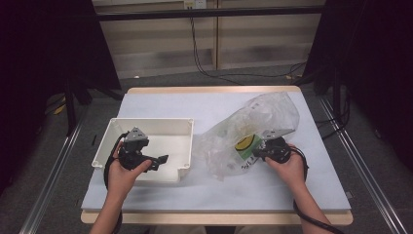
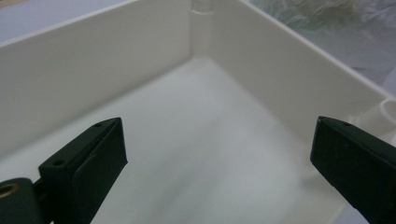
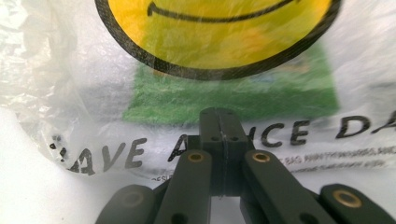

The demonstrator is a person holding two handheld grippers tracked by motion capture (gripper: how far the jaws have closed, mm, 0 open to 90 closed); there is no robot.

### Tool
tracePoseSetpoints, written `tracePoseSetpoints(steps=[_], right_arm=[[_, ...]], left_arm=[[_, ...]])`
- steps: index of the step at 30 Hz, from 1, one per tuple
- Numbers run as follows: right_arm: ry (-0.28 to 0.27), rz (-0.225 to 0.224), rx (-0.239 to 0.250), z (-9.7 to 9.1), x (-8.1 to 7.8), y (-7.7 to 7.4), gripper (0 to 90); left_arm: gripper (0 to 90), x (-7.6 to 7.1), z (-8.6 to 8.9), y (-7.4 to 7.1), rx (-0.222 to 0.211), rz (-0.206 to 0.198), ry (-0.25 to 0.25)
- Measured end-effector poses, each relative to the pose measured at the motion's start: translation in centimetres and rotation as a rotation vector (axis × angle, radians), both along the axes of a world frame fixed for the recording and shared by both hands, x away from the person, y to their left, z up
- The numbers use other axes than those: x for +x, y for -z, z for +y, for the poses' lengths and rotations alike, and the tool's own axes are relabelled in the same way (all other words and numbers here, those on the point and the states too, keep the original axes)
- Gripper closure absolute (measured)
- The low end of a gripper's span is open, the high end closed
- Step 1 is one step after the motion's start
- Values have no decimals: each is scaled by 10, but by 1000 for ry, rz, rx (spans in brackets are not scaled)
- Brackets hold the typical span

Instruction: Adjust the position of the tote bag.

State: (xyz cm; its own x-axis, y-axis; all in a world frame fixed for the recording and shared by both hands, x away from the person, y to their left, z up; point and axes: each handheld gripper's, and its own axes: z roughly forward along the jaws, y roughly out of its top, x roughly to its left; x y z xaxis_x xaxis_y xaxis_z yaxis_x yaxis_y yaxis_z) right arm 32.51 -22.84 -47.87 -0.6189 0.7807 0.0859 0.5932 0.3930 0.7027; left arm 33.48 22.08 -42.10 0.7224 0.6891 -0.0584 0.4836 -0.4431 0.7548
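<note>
High view: right tongs (image 1: pixel 258 152) clenched at the near edge of the plastic bag (image 1: pixel 253 129), right of the white bin (image 1: pixel 146 127), where left tongs (image 1: pixel 158 161) hang released.

Both grippers are all black: left gripper (image 1: pixel 163 159) has a grey three-cornered plate on top, right gripper (image 3: pixel 223 122) shows brass-coloured pivot pins, tiny screw holes. Black cables, bare forearms.

bag (image 3: pixel 224 84) print cut off by edges | contents blurred | tongs (image 3: pixel 223 122) grip unclear
</note>
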Motion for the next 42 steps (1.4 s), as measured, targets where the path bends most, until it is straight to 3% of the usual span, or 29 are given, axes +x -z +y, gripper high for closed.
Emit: tracePoseSetpoints(steps=[1,3,5,10,14,17,19,23,24,25,28,30,32,35,36,37,42], right_arm=[[16,-17,2,-2,-2,-2,882],[26,-38,7,-6,-5,-5,798],[40,-44,9,-8,-10,-8,774],[74,-65,-2,-13,-15,-11,638],[113,-77,-8,-15,-15,-11,538],[122,-74,-11,-16,-15,-11,502],[137,-78,-5,-17,-15,-12,468],[146,-83,-8,-17,-14,-12,427],[154,-77,-6,-17,-14,-12,418],[153,-75,-5,-17,-14,-12,402],[153,-83,-4,-17,-15,-13,382],[158,-86,4,-19,-16,-13,369],[173,-85,7,-22,-16,-13,361],[178,-83,11,-25,-17,-13,360],[182,-83,11,-27,-18,-13,358],[181,-82,11,-29,-19,-13,358],[205,-77,11,-35,-21,-12,358]], left_arm=[[34,-1,-3,-4,-29,13,16],[40,-3,-8,-9,-23,4,57],[36,-6,-16,-16,-39,6,96],[73,-16,-42,-28,-41,4,240],[146,-15,-59,-30,-26,-11,257],[193,-14,-66,-27,-59,12,269],[254,-15,-78,-23,-26,3,310],[404,-15,-90,-22,-56,-12,333],[404,-14,-94,-23,-31,-11,348],[515,-11,-98,-22,-36,-8,349],[726,-4,-100,-23,-48,17,339],[791,-1,-99,-23,-63,24,328],[848,6,-94,-27,-47,27,309],[874,12,-92,-29,-50,27,294],[874,21,-88,-30,-74,22,275],[875,25,-86,-32,-57,22,270],[880,40,-84,-35,-61,16,253]])
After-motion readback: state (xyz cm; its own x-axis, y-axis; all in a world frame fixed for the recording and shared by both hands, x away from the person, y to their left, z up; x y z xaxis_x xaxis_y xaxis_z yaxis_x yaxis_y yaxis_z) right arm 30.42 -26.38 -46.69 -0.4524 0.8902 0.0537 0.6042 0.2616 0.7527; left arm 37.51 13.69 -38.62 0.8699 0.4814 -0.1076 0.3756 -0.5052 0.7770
